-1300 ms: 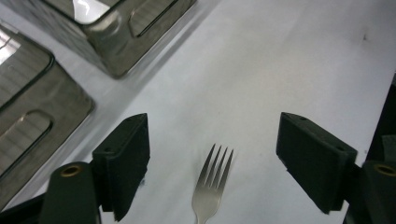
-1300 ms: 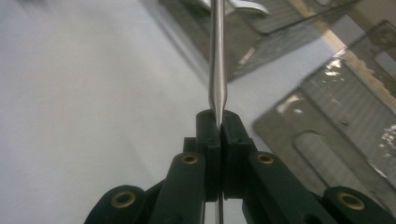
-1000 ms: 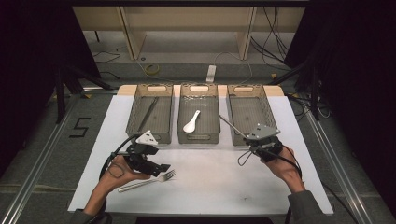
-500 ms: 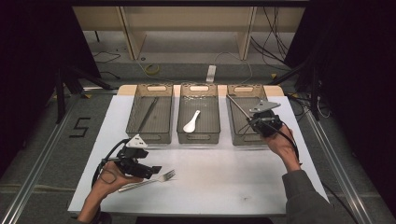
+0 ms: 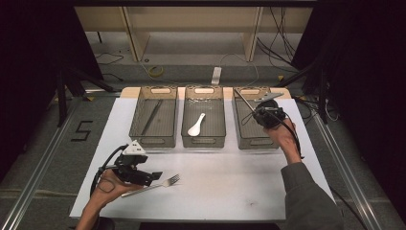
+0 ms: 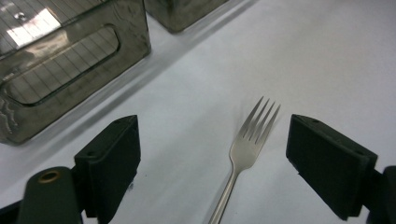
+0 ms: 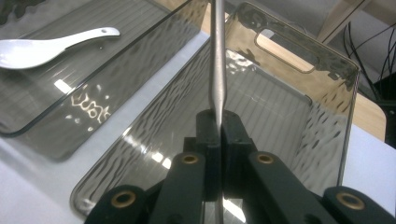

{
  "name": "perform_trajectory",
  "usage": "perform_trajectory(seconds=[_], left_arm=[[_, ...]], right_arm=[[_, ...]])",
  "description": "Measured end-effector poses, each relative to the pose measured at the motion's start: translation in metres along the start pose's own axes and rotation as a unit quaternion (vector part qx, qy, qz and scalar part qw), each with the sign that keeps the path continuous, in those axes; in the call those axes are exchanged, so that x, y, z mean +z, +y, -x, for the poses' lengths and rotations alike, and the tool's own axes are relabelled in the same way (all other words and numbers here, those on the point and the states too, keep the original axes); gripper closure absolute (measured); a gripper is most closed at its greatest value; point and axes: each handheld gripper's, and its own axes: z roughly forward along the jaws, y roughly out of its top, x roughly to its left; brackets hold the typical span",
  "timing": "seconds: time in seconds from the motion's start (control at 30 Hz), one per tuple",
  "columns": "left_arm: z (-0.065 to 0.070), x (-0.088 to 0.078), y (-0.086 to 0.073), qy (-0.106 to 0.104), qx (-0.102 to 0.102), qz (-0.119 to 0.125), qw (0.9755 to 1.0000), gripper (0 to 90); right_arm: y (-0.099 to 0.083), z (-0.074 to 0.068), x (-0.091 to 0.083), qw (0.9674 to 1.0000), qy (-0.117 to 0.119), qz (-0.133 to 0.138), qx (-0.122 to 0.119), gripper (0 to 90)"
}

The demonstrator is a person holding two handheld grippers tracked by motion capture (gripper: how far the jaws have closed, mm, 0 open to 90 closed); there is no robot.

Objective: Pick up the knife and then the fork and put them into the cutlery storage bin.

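Fork (image 6: 247, 151) flat on white counter (image 5: 230, 187) between spread jaws of left gripper (image 6: 212, 158); right gripper (image 7: 217, 126) clenched on slim metal utensil (image 7: 217, 60), possibly a knife, above right bin (image 7: 327, 93).

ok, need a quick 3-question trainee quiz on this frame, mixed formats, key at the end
1. True or false: the left hand-held gripper is shut on the fork.
2. Multiple choice: the white spoon lies in which bin? A) left bin B) middle bin C) right bin
3. Fill in: the right hand-held gripper, above the right bin, is shut on a thin ____ utensil handle.

Key: 1 false, its jaws stand open on either side of the fork, which lies on the white table. 2 B. 3 metal.
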Motion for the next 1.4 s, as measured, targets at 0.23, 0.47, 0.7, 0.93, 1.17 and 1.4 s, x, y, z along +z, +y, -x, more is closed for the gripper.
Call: perform_trajectory(seconds=[0.23, 0.47, 0.7, 0.93, 1.17, 1.4], left_arm=[[0.002, -0.001, -0.002, -0.003, -0.010, 0.017, 0.9998, 16.9], [0.002, 0.000, -0.002, -0.002, -0.007, 0.013, 0.9999, 16.5], [0.002, 0.000, -0.003, -0.003, -0.008, 0.013, 0.9999, 16.6], [0.003, 0.001, -0.002, -0.004, -0.005, 0.009, 0.9999, 16.6], [0.000, 0.001, -0.004, -0.005, -0.007, 0.007, 0.9999, 17.6], [-0.001, 0.004, -0.005, -0.006, -0.002, -0.017, 0.9998, 18.0]], right_arm=[[0.001, 0.004, 0.011, 0.9996, 0.006, -0.003, 0.029, 88.8], [0.009, 0.007, 0.018, 0.9993, -0.001, -0.012, 0.036, 88.7], [0.012, 0.012, 0.027, 0.9984, -0.012, -0.021, 0.050, 88.7], [0.010, 0.014, 0.039, 0.9965, -0.016, -0.035, 0.074, 83.4], [0.016, 0.016, 0.026, 0.9960, 0.020, 0.007, 0.087, 58.8], [0.010, 0.013, 0.007, 0.9941, 0.064, 0.023, 0.085, 41.2]])
